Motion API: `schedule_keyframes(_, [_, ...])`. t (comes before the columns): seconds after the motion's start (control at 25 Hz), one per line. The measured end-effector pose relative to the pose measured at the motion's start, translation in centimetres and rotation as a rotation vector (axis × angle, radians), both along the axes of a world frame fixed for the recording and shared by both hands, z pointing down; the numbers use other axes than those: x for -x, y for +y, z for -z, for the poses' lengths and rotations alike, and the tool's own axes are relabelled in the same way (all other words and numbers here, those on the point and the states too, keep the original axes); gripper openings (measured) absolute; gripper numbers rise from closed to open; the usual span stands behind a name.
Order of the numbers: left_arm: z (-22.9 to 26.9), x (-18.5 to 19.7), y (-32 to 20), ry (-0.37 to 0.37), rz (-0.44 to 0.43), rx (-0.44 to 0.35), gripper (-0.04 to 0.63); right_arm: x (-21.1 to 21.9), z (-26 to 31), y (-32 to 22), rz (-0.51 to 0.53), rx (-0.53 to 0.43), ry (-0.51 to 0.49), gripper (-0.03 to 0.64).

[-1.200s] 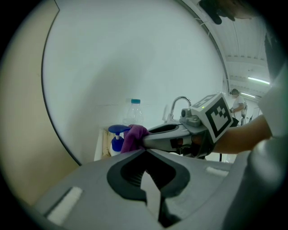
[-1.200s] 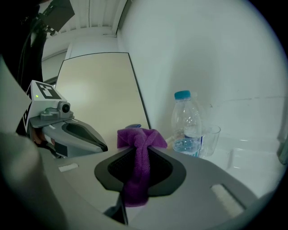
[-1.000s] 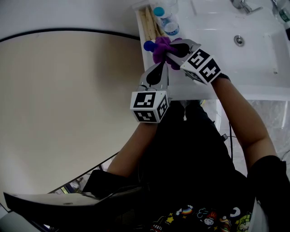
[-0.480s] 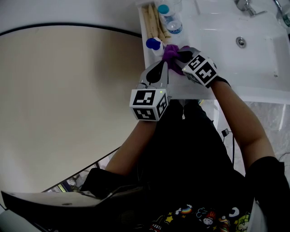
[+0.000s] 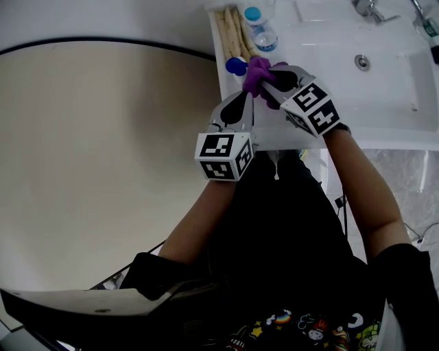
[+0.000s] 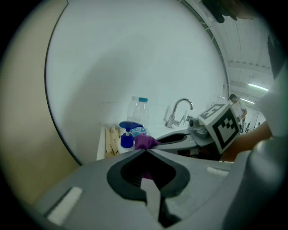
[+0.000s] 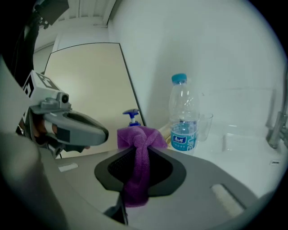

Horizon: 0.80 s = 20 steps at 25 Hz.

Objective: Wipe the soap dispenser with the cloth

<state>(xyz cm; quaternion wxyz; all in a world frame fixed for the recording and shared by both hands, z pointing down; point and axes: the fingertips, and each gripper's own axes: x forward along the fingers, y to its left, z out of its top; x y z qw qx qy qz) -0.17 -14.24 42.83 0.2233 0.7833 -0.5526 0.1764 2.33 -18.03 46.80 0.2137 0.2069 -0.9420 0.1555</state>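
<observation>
**Wipe in hand at the pump head; body of dispenser unverified**

Progress. The right gripper (image 5: pixel 266 79) had its jaws clamped on the purple cloth (image 5: pixel 256 71), a bunched wad standing out past the tips and a tail hanging back through the jaws. The dispenser (image 5: pixel 235 66) stood at the counter (image 5: pixel 309 42) edge, at 9 o'clock from the cloth in the head view. Cloth and blue pump head were just beside each other. Contact could not be confirmed from any view. In my judgement, wiping was under way at the top of the dispenser. No view showed which surfaces were clean, and the body was largely hidden, so most of the wipe should be counted as outstanding.

Left gripper (image 5: pixel 244 97). Its jaws were closed together on nothing. It sat at 6 o'clock from the dispenser, near but apart, and did not steady it.

Surroundings. A water bottle (image 5: pixel 259 27) with a blue cap stood at 1 o'clock from the dispenser, close by. A clear cup (image 7: pixel 205 126) stood at 3 o'clock from the bottle in the right gripper view. Pale sticks (image 5: pixel 228 33) lay at 12 o'clock along the counter edge. The sink (image 5: pixel 384 75) and tap (image 5: pixel 369 8) lay well off at 3 o'clock.

Obstructions. The bottle and sticks crowded the far side. The unsupported dispenser near the edge could tip or slide under sideways pressure.
</observation>
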Motion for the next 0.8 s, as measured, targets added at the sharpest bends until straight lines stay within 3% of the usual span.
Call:
schedule_keyframes(0.32, [1.8, 1.3, -1.2, 0.070, -0.085, -0.052, 0.000, 0.7, 5.1, 2.5, -0.131, -0.037, -0.034, 0.097])
schedule_keyframes(0.8, [2.8, 6.2, -1.4, 0.131, -0.198, -0.082, 0.000, 5.2, 6.2, 4.0, -0.353, -0.080, -0.009, 0.097])
